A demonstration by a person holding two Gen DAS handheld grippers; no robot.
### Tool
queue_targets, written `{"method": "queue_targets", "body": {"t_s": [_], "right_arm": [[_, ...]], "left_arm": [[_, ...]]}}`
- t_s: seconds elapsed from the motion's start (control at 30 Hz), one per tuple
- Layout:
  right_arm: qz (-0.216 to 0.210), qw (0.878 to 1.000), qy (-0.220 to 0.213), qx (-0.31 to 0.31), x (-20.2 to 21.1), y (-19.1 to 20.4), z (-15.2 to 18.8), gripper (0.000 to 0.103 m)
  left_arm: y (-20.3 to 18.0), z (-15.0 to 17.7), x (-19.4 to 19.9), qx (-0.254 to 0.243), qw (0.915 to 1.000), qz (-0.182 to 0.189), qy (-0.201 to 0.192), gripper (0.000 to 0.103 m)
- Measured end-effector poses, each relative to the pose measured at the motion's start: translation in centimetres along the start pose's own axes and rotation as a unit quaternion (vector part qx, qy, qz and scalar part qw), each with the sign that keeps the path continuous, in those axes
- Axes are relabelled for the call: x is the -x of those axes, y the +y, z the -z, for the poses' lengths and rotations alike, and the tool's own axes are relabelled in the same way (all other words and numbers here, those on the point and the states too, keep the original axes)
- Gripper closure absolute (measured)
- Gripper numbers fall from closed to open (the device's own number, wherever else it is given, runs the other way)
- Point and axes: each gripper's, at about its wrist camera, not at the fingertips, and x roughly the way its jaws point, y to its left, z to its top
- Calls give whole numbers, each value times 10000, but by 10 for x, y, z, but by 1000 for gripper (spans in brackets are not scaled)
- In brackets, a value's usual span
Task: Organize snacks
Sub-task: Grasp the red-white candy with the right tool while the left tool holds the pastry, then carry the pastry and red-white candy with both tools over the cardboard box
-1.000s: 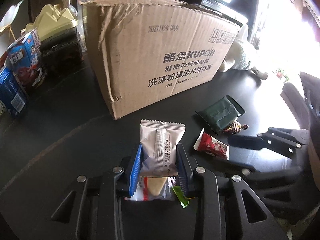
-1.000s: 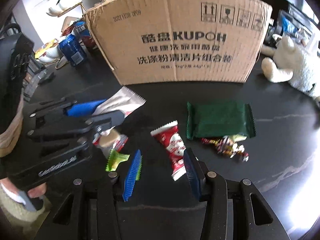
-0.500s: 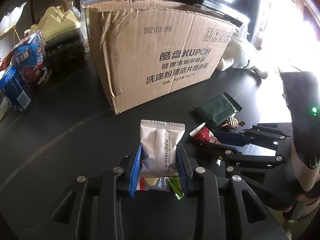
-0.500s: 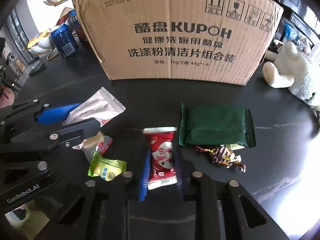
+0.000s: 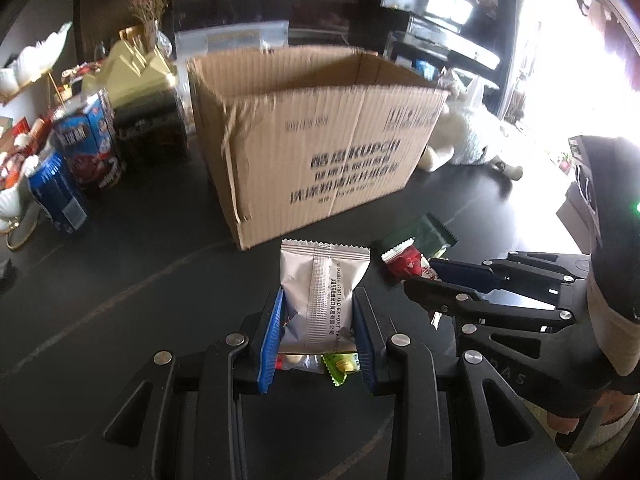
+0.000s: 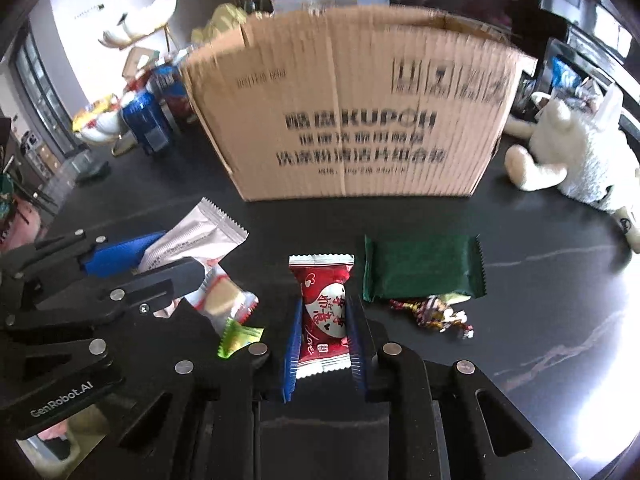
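My left gripper (image 5: pixel 318 312) is shut on a silver snack packet (image 5: pixel 320 292) and holds it above the black table, in front of the open cardboard box (image 5: pixel 320 148). My right gripper (image 6: pixel 323 328) is shut on a red candy packet (image 6: pixel 323 308), lifted off the table. In the right wrist view the box (image 6: pixel 360 120) stands straight ahead and the left gripper's silver packet (image 6: pixel 200 236) is at the left. On the table lie a green packet (image 6: pixel 422 268), a foil-wrapped candy (image 6: pixel 436 316), a small lime-green sachet (image 6: pixel 238 338) and a clear-wrapped biscuit (image 6: pixel 222 300).
Blue snack boxes and a can (image 5: pixel 76 160) stand left of the box. A white plush toy (image 6: pixel 576 160) lies at its right. A clear container (image 5: pixel 232 40) stands behind the box. White bowls on gold stands (image 5: pixel 12 204) are at the far left.
My right gripper closed on the red candy packet and lifted it. Both grippers have risen, so the box's open top now shows. The left gripper still holds the silver packet.
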Motion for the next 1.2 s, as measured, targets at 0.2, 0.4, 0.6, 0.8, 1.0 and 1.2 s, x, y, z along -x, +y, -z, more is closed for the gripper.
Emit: {"method": "queue_targets", "body": {"t_s": [0.2, 0.4, 0.6, 0.8, 1.0, 1.2], "right_arm": [[1, 9993, -366, -100, 29, 2, -14, 80], [-30, 9974, -701, -171, 57, 2, -24, 80], [-28, 9941, -1063, -220, 85, 0, -37, 80], [-16, 9901, -1391, -186, 108, 1, -53, 80], [-66, 9867, -1613, -189, 121, -3, -73, 80], [-18, 9860, -1659, -163, 119, -9, -96, 80]], "left_arm": [[-6, -12, 30, -6, 9994, -30, -341, 70], [-15, -28, 56, -85, 9978, -68, -654, 70], [-21, -45, 79, -125, 9954, -80, -949, 70], [-26, -63, 99, -173, 9922, -102, -1226, 70], [-30, -83, 105, -234, 9910, -127, -1312, 70], [-26, -107, 101, -202, 9914, -119, -1289, 70]]}}
